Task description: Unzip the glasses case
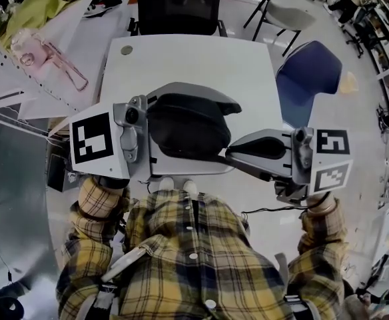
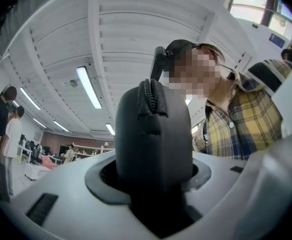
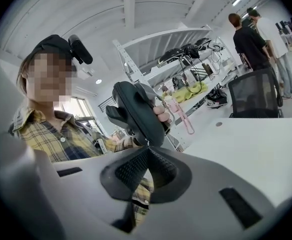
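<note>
Overhead, glasses case [image 1: 188, 127] — up close, zipper [image 2: 149, 96]

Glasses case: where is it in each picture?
Head view: the glasses case sits mid-picture, above the plaid shirt.
Left gripper view: centre, upright between the jaws.
Right gripper view: centre-left, just above the jaws.
Shared landmark: the plaid shirt.

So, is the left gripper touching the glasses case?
Touching. In the left gripper view, the fingers of the left gripper press the glasses case from both sides, no gap.
</note>
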Motion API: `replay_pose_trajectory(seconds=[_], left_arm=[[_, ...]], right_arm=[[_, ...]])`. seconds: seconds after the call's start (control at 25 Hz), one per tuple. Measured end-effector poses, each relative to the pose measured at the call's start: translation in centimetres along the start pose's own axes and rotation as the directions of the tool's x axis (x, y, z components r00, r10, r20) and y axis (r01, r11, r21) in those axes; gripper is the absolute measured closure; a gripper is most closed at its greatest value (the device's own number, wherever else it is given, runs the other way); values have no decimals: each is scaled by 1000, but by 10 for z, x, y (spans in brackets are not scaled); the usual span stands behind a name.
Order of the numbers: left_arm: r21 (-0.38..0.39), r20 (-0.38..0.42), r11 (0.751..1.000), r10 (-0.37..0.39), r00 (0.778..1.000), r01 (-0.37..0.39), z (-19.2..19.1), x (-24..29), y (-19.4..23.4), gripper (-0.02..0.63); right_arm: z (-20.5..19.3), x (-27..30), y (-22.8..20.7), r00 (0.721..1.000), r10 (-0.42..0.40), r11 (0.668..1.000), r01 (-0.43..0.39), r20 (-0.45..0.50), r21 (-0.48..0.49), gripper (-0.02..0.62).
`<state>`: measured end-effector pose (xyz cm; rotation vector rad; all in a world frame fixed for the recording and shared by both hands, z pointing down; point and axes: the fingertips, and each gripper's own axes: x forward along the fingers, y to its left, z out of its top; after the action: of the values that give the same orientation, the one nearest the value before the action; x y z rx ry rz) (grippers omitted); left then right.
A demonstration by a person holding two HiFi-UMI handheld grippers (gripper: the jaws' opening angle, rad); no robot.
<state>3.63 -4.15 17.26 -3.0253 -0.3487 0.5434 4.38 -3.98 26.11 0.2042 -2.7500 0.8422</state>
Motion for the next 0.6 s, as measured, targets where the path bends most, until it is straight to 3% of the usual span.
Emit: replay_pose_trajectory(seconds=[0.28,0.44,0.6], left_arm=[[-61,153,998,-10,988,20,22,-5,2,360],[-94,263,995,-19,965,45,36,-12,3,360],[-108,321,991,-39,946,78,45,-14,0,360]], right_arm=[[3,0,2,997,38,999,-39,66,14,597],[5,5,6,993,71,997,-74,91,21,597],[3,9,10,991,98,995,-101,96,21,597]])
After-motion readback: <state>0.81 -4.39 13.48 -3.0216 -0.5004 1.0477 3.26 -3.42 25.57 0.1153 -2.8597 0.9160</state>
